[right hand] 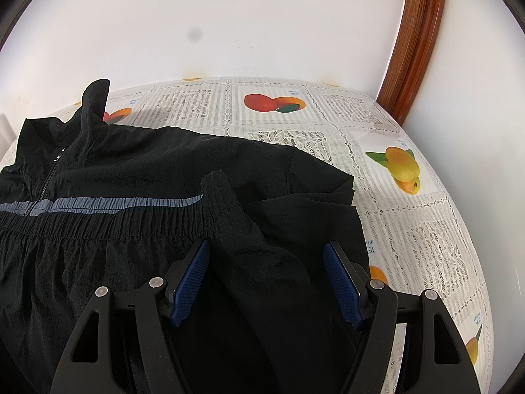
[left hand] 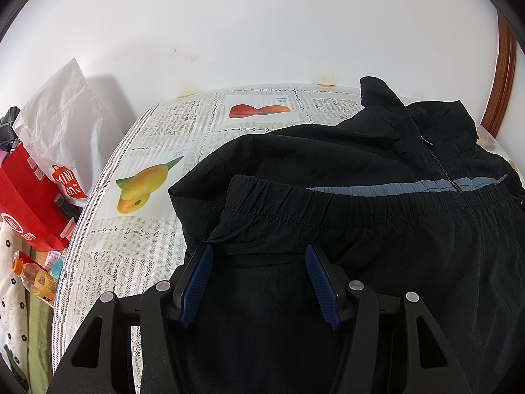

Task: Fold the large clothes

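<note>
**Two open grippers over a half-folded black jacket**

Two views are what I have, so I go through them in order.

From the left wrist camera, I see my left gripper [left hand: 259, 252] with its blue pads apart, and nothing is pinched between them. The black jacket [left hand: 361, 151] lies on the table with the fruit tablecloth [left hand: 157, 170]. Its elastic hem [left hand: 328, 207] is already turned up over the chest, near the grey stripe [left hand: 377, 188] and the zipper [left hand: 439, 161]. One sleeve cuff [left hand: 236, 210] lies just in front of my fingertips. At the left side, off the table, I see a red bag [left hand: 29, 197] and a bottle [left hand: 36, 279].

From the right wrist camera, my right gripper [right hand: 267, 252] is also wide apart and holds nothing. The other sleeve [right hand: 236, 229] runs between the two pads, with its cuff near the end of the grey stripe.

What can go wrong from here, in my judgement: the fabric looks thin and slippery, so if I close on only one layer, the folded hem may slide back and open the fold. If one hand pulls earlier than the other, the jacket may twist. It also lies near the table's front edge, so a strong drag could pull it off.
</note>
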Tool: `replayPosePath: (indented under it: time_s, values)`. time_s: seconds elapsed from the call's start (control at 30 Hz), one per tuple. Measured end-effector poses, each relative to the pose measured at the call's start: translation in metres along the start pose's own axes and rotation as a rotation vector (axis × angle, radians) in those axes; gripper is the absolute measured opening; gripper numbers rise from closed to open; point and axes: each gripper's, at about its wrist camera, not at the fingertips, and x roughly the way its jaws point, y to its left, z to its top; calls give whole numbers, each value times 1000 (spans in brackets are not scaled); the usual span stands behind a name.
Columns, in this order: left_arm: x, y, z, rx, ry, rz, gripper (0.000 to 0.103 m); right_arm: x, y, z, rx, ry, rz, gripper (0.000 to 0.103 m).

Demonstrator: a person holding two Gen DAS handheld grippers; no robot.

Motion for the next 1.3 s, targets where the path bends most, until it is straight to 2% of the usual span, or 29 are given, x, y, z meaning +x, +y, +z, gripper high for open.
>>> replayPosePath:
  time_s: [0.27, 0.43, 0.57, 0.67, 0.77, 0.8, 0.9, 0.93, 1.07, 1.17, 1.23, 1.3]
  values:
    - [-2, 1, 0, 3, -1, 5, 57, -2, 1, -1, 0, -3, -4, 70]
    - [-3, 3, 0, 2, -1, 13, 63, -8, 2, -2, -6, -34, -23, 71]
    - [-3, 8, 1, -12, -1, -13, 65, -12, 4, -2, -21, -45, -32, 71]
    - [-5, 10, 1, -17, -4, -38, 67, -21, 1, 0, -21, -70, -31, 71]
    - [-12, 10, 1, -9, -22, -45, 67, -39, 8, 4, -62, -92, -96, 71]
    - [-14, 7, 1, -5, -27, -46, 67, -47, 13, 5, -80, -96, -89, 71]
    - [-24, 3, 1, 14, -41, -53, 67, -72, 38, 0, -91, -95, 17, 71]
    - [-28, 2, 1, 18, -46, -47, 67, -81, 53, -5, -78, -86, 87, 71]
    - [-49, 2, -1, 2, -62, -29, 67, -96, 112, -28, -105, -14, 260, 71]
    - [-73, 8, -12, 4, -80, -41, 67, -104, 154, -48, -180, -18, 270, 70]
    - [-83, 15, -25, 32, -78, -5, 67, -106, 176, -60, -221, -29, 255, 70]
    - [-89, 25, -37, 24, -76, 16, 67, -95, 190, -64, -233, -10, 198, 69]
